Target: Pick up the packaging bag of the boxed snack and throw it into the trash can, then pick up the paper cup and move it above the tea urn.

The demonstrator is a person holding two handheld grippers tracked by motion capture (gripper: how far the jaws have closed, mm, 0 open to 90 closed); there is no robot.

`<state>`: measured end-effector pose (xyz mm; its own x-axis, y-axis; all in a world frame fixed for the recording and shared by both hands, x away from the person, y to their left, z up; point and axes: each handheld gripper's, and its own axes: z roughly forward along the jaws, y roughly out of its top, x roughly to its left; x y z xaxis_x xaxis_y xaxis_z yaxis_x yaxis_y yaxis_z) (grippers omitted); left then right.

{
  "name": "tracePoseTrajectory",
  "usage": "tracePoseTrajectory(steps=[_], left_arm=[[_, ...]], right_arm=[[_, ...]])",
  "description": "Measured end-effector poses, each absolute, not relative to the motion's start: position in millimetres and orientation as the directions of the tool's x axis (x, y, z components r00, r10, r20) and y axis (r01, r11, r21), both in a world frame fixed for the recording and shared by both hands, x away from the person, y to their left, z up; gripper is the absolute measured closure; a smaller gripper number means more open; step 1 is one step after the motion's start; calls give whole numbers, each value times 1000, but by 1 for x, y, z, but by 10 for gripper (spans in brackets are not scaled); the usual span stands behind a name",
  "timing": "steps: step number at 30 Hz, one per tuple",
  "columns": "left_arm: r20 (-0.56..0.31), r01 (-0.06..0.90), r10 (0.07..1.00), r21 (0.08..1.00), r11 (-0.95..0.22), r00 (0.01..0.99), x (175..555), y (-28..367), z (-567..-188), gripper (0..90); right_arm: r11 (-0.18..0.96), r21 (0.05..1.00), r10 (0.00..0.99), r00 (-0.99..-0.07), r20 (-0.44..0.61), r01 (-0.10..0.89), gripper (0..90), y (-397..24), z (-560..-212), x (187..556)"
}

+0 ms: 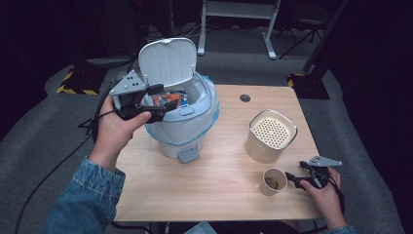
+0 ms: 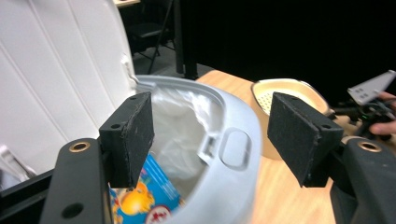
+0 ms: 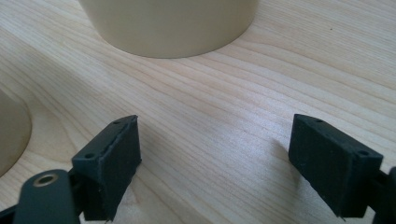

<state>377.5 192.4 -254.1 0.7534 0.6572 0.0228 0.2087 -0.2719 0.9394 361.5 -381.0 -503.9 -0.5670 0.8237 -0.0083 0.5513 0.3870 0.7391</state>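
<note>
A white pedal bin [image 1: 187, 124] stands on the left half of the wooden table [image 1: 219, 195], its lid [image 1: 168, 61] tipped up and back. Inside its plastic liner lies a colourful snack wrapper [image 1: 170, 100], blue and orange in the left gripper view [image 2: 144, 193]. My left gripper [image 1: 158, 105] hovers at the bin's left rim, open, with nothing between its pads [image 2: 212, 126]. My right gripper [image 1: 294, 176] rests low over the table at the front right, open and empty [image 3: 215, 149], just right of a paper cup [image 1: 273, 181].
A cream canister [image 1: 270, 136] with a perforated top stands behind the cup, close ahead of the right gripper [image 3: 168, 23]. A grey pedal [image 1: 187, 156] sticks out at the bin's front. Bare tabletop lies between bin and cup.
</note>
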Motion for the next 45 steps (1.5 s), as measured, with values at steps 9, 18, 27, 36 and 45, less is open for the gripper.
tracePoseTrajectory(steps=[9, 18, 27, 36, 45], left_arm=[[19, 222, 618, 924, -312, 786, 342, 200, -277, 330], [18, 298, 654, 881, -368, 756, 324, 215, -325, 326], [7, 356, 675, 846, -398, 738, 318, 227, -369, 315], [-54, 430, 703, 824, -370, 709, 316, 235, -416, 314], [-73, 496, 744, 788, -365, 664, 322, 238, -450, 311]], right_arm=[[424, 731, 817, -575, -53, 535, 230, -382, -498, 356], [456, 716, 769, -640, -18, 528, 284, -381, -483, 342], [486, 697, 727, -686, 12, 527, 305, -377, -477, 334], [494, 707, 696, -718, 27, 505, 256, -376, -477, 322], [478, 724, 682, -730, 51, 498, 225, -374, -478, 315]])
